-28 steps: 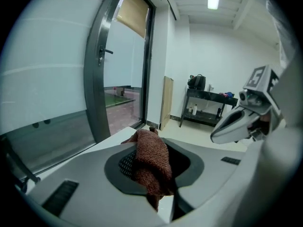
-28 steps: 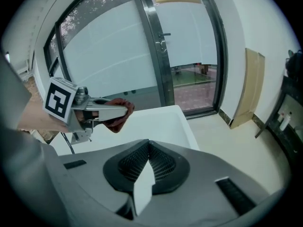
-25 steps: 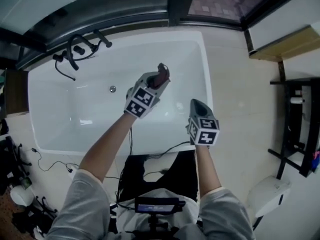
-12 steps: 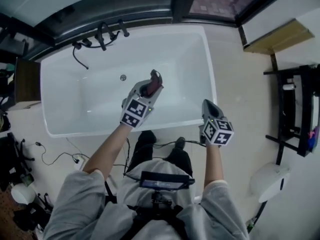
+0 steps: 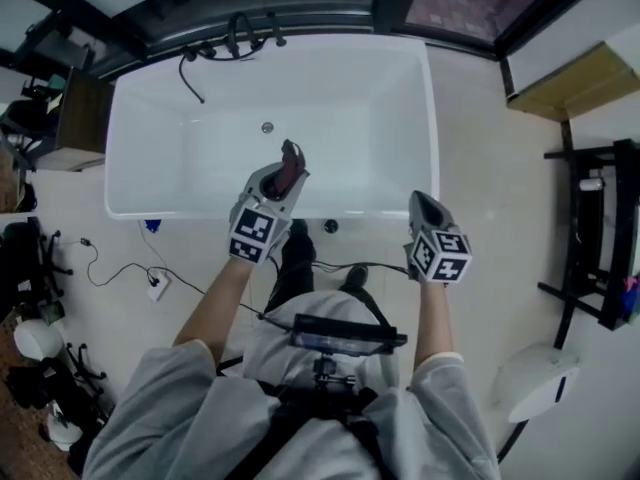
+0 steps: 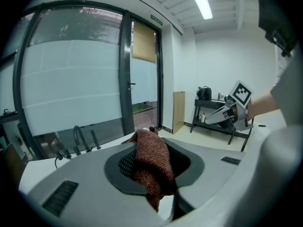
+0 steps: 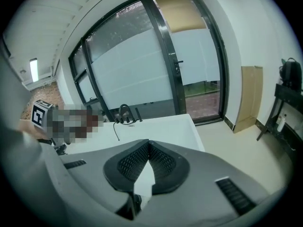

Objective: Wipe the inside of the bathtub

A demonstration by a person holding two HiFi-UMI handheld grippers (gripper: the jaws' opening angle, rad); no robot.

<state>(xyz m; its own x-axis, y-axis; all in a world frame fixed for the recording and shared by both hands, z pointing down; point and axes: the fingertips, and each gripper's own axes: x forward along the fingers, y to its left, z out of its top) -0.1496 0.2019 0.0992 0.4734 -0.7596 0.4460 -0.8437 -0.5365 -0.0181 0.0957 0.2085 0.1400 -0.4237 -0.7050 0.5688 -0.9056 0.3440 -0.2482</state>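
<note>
Standing at the near long side of the white bathtub (image 5: 350,98), a person holds both grippers out over its front edge, with the tub lying straight ahead at 12 o'clock. The left gripper (image 5: 283,173) reaches to about 11 o'clock. Its body crosses the near rim and its tip is over the inside of the tub, close to the near wall. Its jaws are clamped on a reddish-brown cloth (image 5: 291,156), which bunches up between the pads and hangs out over them. The cloth is raised, and I cannot tell whether it touches the tub's surface.

The right gripper (image 5: 421,204) sits at about 1 o'clock, by the tub's near right corner. Its jaws are closed, the tips meet, and nothing is between them.

The round drain (image 5: 267,127) shows on the tub floor at 12 o'clock from the cloth, apart from it. A dark tap (image 5: 240,36) with a hose stands on the far rim at about 11 o'clock. A black rack (image 5: 600,238) stands against the wall at 3 o'clock, well apart from the tub. A thin cable (image 5: 120,268) trails across the floor at 9 o'clock.
</note>
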